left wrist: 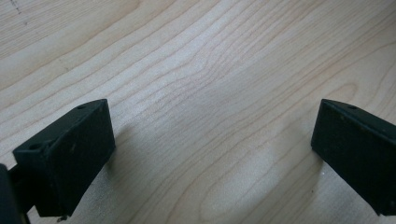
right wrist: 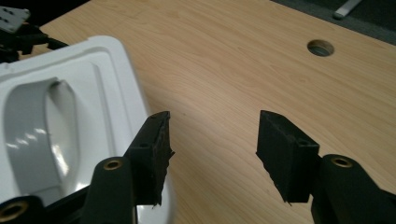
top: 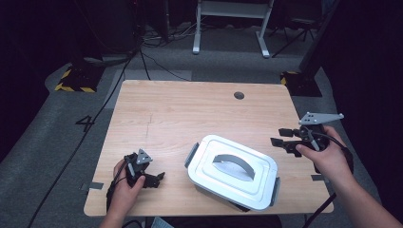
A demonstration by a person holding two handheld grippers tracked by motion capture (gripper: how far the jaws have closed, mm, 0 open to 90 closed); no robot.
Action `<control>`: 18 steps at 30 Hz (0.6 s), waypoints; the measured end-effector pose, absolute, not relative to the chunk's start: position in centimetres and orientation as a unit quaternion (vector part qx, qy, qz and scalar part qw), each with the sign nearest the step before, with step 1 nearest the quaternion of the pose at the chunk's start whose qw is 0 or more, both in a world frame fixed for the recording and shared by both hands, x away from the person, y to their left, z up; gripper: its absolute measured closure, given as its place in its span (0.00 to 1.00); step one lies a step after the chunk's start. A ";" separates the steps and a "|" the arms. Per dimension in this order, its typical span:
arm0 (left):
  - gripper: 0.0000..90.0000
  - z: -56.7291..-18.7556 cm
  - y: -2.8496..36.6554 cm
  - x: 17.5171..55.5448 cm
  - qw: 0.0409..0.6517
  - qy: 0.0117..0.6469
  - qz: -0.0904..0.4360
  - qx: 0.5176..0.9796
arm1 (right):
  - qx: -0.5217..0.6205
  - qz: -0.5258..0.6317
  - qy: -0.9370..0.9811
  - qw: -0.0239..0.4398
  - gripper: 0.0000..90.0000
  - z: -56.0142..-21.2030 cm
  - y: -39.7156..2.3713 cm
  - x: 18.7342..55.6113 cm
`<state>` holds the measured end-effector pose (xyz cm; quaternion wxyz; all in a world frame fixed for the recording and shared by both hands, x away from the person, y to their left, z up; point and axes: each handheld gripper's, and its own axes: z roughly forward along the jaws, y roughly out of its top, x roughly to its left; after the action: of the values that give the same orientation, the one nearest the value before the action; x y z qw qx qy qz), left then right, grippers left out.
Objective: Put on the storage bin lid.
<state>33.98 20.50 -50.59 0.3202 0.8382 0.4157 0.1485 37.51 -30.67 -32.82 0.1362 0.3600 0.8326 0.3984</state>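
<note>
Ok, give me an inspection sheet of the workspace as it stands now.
Surface: wooden table, round cable hole near the far edge.
Job's things: white lidded box with grey handle, lid on, near the front edge.
Clutter: nothing seen.
Grippers: left hand-held gripper open over bare wood; right hand-held gripper open, nothing between its jaws, beside the box.
Cables: black cable across the floor at left.
Surroundings: grey floor, white desk frame behind.
</note>
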 end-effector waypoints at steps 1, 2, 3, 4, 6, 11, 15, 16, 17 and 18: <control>0.00 -50.6 20.5 34.0 0.321 0.415 0.149 0.838 | 0.364 0.395 0.832 0.137 0.50 -33.0 -31.0 37.6; 0.00 -50.6 20.6 34.0 0.320 0.413 0.151 0.839 | 0.369 0.391 0.831 0.138 0.49 -33.3 -31.4 37.7; 0.00 -50.6 20.6 34.0 0.320 0.414 0.151 0.839 | 0.376 0.386 0.831 0.141 0.49 -33.6 -31.9 37.8; 0.00 -50.6 20.6 34.0 0.320 0.414 0.151 0.839 | 0.381 0.383 0.830 0.142 0.48 -33.9 -32.3 37.9; 0.00 -50.6 20.6 34.0 0.320 0.414 0.151 0.839 | 0.389 0.375 0.829 0.143 0.47 -34.5 -33.0 38.1; 0.00 -50.6 20.6 34.0 0.320 0.414 0.151 0.839 | 0.406 0.356 0.829 0.144 0.45 -36.3 -34.7 38.3; 0.00 -50.6 20.6 34.0 0.321 0.414 0.151 0.839 | 0.422 0.345 0.826 0.141 0.43 -37.9 -36.1 38.5; 0.00 -50.6 20.6 34.0 0.321 0.414 0.151 0.839 | 0.429 0.342 0.824 0.141 0.43 -38.4 -36.5 38.5; 0.00 -50.6 20.6 34.0 0.321 0.413 0.151 0.839 | 0.431 0.341 0.823 0.142 0.43 -38.8 -36.7 38.5; 0.00 -50.6 20.6 34.0 0.320 0.414 0.151 0.839 | 0.436 0.339 0.822 0.141 0.42 -39.2 -37.1 38.5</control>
<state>33.99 20.57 -50.60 0.3205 0.8387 0.4135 0.1510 38.49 -37.07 -39.18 0.1408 0.4360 0.8218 0.3386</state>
